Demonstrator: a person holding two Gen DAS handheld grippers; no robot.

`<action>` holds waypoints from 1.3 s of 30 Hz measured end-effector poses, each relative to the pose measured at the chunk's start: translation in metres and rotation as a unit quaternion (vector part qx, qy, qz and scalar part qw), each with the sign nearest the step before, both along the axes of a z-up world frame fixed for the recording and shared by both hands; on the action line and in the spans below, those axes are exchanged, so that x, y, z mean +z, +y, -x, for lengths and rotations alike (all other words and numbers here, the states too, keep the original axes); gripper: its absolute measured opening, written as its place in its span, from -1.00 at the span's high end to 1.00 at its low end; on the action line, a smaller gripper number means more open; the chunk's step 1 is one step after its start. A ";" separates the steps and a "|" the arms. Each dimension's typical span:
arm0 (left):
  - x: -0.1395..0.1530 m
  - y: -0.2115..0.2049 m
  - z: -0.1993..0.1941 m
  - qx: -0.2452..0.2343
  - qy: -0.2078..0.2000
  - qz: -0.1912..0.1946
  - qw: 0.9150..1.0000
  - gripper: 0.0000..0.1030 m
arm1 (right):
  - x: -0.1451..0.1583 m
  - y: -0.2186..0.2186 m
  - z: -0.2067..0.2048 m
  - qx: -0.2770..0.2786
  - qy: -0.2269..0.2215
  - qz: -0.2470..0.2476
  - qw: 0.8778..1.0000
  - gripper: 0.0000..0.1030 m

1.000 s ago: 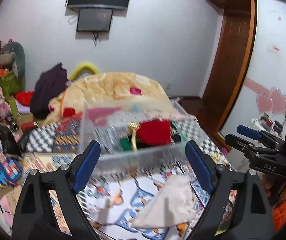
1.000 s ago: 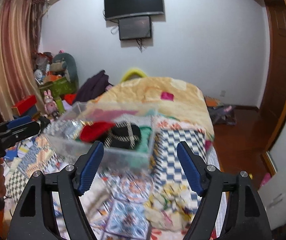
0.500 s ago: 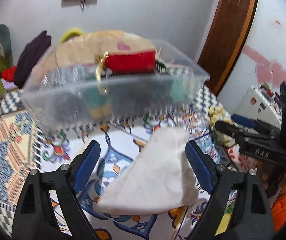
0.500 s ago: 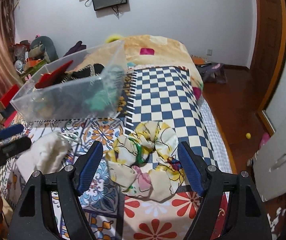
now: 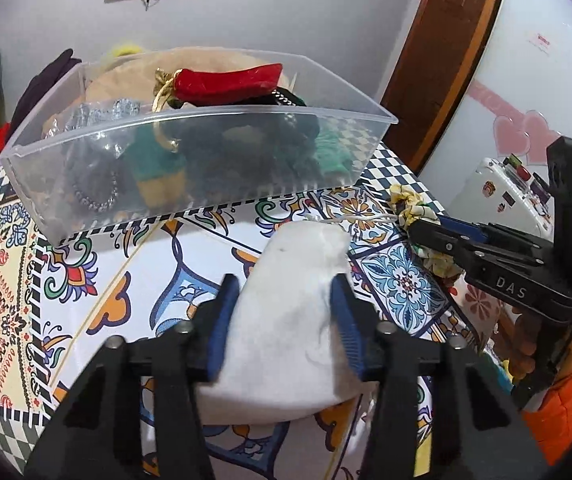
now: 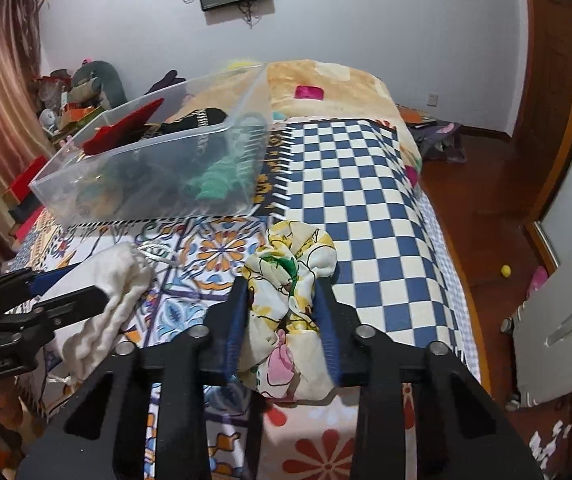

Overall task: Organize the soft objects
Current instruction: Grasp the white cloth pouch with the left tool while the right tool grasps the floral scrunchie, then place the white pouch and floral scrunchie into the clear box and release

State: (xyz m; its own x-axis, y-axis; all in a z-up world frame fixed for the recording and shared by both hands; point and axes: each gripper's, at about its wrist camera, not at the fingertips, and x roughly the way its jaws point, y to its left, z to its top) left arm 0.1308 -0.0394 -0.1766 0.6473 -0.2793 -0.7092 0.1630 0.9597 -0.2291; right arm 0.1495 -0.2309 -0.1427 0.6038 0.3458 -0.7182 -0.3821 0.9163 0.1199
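A white drawstring pouch (image 5: 290, 320) lies on the patterned bedspread. My left gripper (image 5: 286, 308) is closed around it, blue pads pressing both sides. A floral fabric scrunchie (image 6: 290, 292) lies on the bed beside it; my right gripper (image 6: 282, 312) is closed around it. A clear plastic bin (image 5: 190, 160) stands behind both, holding a red pouch (image 5: 226, 82), green, black and silver soft items. The bin also shows in the right wrist view (image 6: 158, 168), as does the white pouch (image 6: 106, 300).
The bed has a tiled-pattern cover (image 5: 86, 264) and a blue checkered section (image 6: 366, 208). An orange blanket (image 6: 326, 80) is heaped at the far end. Clutter and toys (image 6: 78, 96) line the left wall. Wooden floor (image 6: 486, 200) lies to the right.
Both grippers came down toward the bed and closed: the left onto the white pouch, the right onto the floral scrunchie. Both were wide open and higher before.
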 end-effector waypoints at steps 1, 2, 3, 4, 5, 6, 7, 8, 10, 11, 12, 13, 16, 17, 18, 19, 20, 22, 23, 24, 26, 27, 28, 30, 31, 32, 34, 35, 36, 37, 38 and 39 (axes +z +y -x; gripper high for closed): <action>0.000 -0.002 0.001 -0.002 -0.001 0.000 1.000 0.36 | 0.002 0.001 0.003 0.004 -0.004 -0.001 1.000 0.54; 0.002 -0.001 0.002 -0.002 -0.002 0.002 1.000 0.44 | 0.004 0.003 0.003 0.005 -0.007 -0.001 1.000 0.55; 0.003 -0.001 0.003 0.000 -0.004 0.002 1.000 0.48 | 0.007 0.004 0.006 0.007 -0.014 -0.002 1.000 0.56; 0.005 0.000 0.005 0.002 -0.006 0.001 1.000 0.58 | 0.009 0.004 0.007 0.008 -0.018 -0.003 1.000 0.57; 0.008 0.001 0.007 0.003 -0.009 0.000 1.000 0.66 | 0.012 0.005 0.008 0.009 -0.023 -0.004 1.000 0.57; 0.011 0.001 0.009 0.005 -0.014 -0.001 1.000 0.70 | 0.015 0.005 0.009 0.011 -0.028 -0.007 1.000 0.57; 0.014 0.001 0.011 0.006 -0.019 -0.002 1.000 0.76 | 0.020 0.006 0.010 0.012 -0.034 -0.011 0.999 0.57; 0.017 0.004 0.013 0.008 -0.023 -0.004 1.000 0.78 | 0.024 0.007 0.011 0.012 -0.039 -0.013 0.999 0.58; 0.024 0.006 0.017 0.011 -0.033 -0.003 0.999 0.79 | 0.032 0.008 0.014 0.014 -0.050 -0.018 0.998 0.58; 0.030 0.008 0.019 0.012 -0.041 -0.001 0.999 0.79 | 0.036 0.008 0.016 0.015 -0.057 -0.021 0.998 0.58; 0.034 0.008 0.020 0.013 -0.045 -0.001 0.999 0.79 | 0.040 0.009 0.018 0.015 -0.062 -0.023 0.998 0.58; 0.041 0.010 0.023 0.019 -0.056 -0.004 0.998 0.79 | 0.043 0.010 0.019 0.016 -0.067 -0.024 0.997 0.58; 0.060 0.012 0.029 0.030 -0.086 -0.009 0.996 0.79 | 0.054 0.012 0.022 0.020 -0.083 -0.032 0.996 0.58; 0.065 0.014 0.030 0.032 -0.094 -0.011 0.995 0.79 | 0.057 0.012 0.022 0.021 -0.086 -0.034 0.995 0.58; 0.072 0.015 0.030 0.036 -0.104 -0.013 0.994 0.79 | 0.062 0.013 0.023 0.023 -0.092 -0.037 0.995 0.58; 0.080 0.017 0.032 0.041 -0.117 -0.015 0.992 0.79 | 0.065 0.014 0.023 0.024 -0.098 -0.039 0.994 0.58; 0.086 0.018 0.033 0.043 -0.125 -0.016 0.991 0.79 | 0.067 0.015 0.024 0.025 -0.102 -0.040 0.994 0.58; 0.098 0.021 0.033 0.048 -0.144 -0.016 0.988 0.79 | 0.075 0.016 0.024 0.028 -0.114 -0.047 0.992 0.58; 0.105 0.024 0.033 0.052 -0.154 -0.017 0.987 0.79 | 0.078 0.018 0.023 0.029 -0.119 -0.050 0.991 0.58; 0.110 0.025 0.031 0.055 -0.161 -0.017 0.985 0.79 | 0.081 0.019 0.022 0.030 -0.124 -0.054 0.990 0.58; 0.122 0.030 0.028 0.062 -0.176 -0.018 0.982 0.79 | 0.089 0.022 0.019 0.034 -0.137 -0.060 0.988 0.58; 0.128 0.032 0.025 0.065 -0.182 -0.018 0.981 0.80 | 0.091 0.024 0.019 0.035 -0.142 -0.059 0.987 0.58; 0.134 0.034 0.023 0.068 -0.189 -0.018 0.979 0.79 | 0.095 0.027 0.018 0.038 -0.151 -0.057 0.986 0.58; 0.142 0.036 0.019 0.070 -0.200 -0.019 0.977 0.79 | 0.099 0.029 0.017 0.041 -0.164 -0.054 0.984 0.57; 0.147 0.038 0.016 0.073 -0.205 -0.020 0.976 0.79 | 0.102 0.030 0.016 0.043 -0.170 -0.053 0.983 0.57; 0.150 0.039 0.013 0.076 -0.210 -0.021 0.975 0.79 | 0.105 0.031 0.014 0.043 -0.175 -0.053 0.982 0.57; 0.153 0.040 0.005 0.080 -0.216 -0.024 0.973 0.79 | 0.108 0.033 0.009 0.044 -0.180 -0.057 0.981 0.57; 0.154 0.043 -0.002 0.084 -0.216 -0.025 0.972 0.79 | 0.109 0.035 0.005 0.045 -0.181 -0.060 0.981 0.57; 0.154 0.044 -0.006 0.084 -0.216 -0.024 0.973 0.79 | 0.109 0.036 0.003 0.045 -0.181 -0.061 0.981 0.57; 0.153 0.045 -0.010 0.085 -0.214 -0.023 0.973 0.79 | 0.108 0.038 0.000 0.045 -0.180 -0.060 0.981 0.57; 0.152 0.046 -0.018 0.088 -0.209 -0.025 0.974 0.79 | 0.106 0.040 -0.002 0.046 -0.179 -0.059 0.981 0.57; 0.150 0.047 -0.024 0.090 -0.206 -0.027 0.974 0.79 | 0.103 0.043 -0.007 0.047 -0.175 -0.058 0.982 0.57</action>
State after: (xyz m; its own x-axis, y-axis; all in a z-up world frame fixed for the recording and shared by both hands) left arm 0.1549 0.0081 -0.0266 0.9150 -0.1046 -0.3898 0.0588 0.9901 -0.1276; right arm 0.1568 -0.1874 -0.0392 0.7686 0.4787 -0.4243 -0.5001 0.8633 0.0682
